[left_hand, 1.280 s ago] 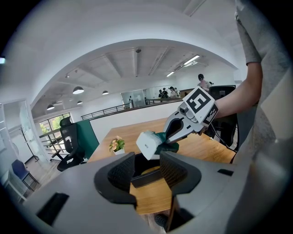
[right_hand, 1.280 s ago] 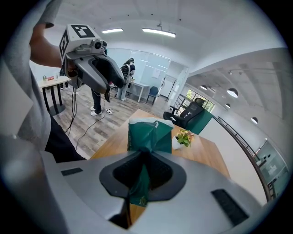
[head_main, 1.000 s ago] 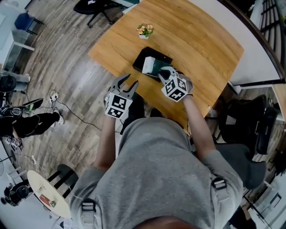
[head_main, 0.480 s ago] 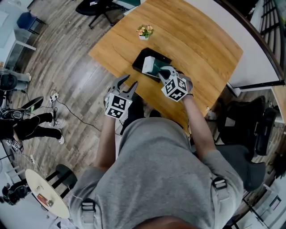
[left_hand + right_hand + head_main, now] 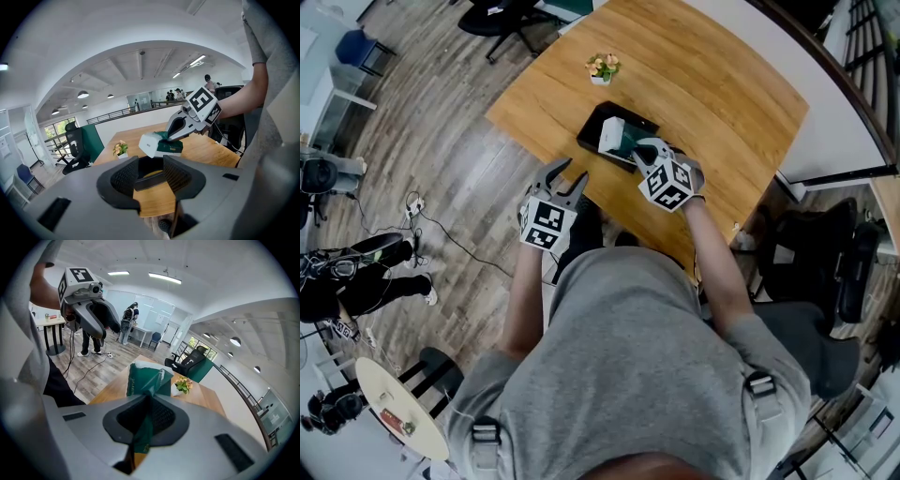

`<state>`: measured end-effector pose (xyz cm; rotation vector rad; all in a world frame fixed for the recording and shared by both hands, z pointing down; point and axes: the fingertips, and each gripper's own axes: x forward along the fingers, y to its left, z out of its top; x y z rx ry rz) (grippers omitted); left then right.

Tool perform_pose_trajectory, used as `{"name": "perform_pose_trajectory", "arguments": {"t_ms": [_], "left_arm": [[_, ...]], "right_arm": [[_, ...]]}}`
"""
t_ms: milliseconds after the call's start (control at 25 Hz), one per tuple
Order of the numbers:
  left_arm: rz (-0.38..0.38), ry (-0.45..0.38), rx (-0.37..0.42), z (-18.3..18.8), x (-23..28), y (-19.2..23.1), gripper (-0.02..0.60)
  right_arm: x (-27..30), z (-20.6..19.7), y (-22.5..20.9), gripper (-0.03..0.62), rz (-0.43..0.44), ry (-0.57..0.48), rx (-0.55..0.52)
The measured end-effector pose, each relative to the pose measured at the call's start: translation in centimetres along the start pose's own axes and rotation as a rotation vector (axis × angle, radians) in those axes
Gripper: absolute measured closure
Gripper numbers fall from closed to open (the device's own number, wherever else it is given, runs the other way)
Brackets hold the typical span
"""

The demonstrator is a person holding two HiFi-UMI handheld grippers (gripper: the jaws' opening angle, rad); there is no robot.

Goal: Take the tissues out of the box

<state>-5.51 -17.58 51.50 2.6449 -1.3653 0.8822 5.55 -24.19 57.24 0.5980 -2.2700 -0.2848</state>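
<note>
A green and white tissue box (image 5: 617,141) is over a black tray (image 5: 592,122) on the wooden table (image 5: 722,84). My right gripper (image 5: 641,150) is shut on the box's near green end. In the right gripper view a strip of green wrapping runs from the box (image 5: 145,379) down between the closed jaws (image 5: 147,405). The left gripper view shows the box (image 5: 159,144) raised above the tray (image 5: 150,181), with the right gripper (image 5: 180,129) on it. My left gripper (image 5: 566,175) stands open and empty off the table's near edge, over the floor.
A small potted flower (image 5: 603,65) stands on the table beyond the tray. An office chair (image 5: 825,272) is at the right of the table. Cables (image 5: 441,230) lie on the wooden floor at the left, where a person's legs (image 5: 356,272) show beside a round side table (image 5: 394,412).
Both grippers and the box stay where they were. The person's legs at the left edge have shifted.
</note>
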Motion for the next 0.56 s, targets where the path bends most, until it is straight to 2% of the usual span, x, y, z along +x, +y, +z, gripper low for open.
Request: {"name": "perform_pose_trajectory", "arguments": {"t_ms": [560], "left_arm": [[-0.001,-0.005,0.0,0.05,-0.09,0.45,0.402]], "right_arm": [[0.42,0.34,0.03,0.591,-0.001,0.009,-0.012]]}}
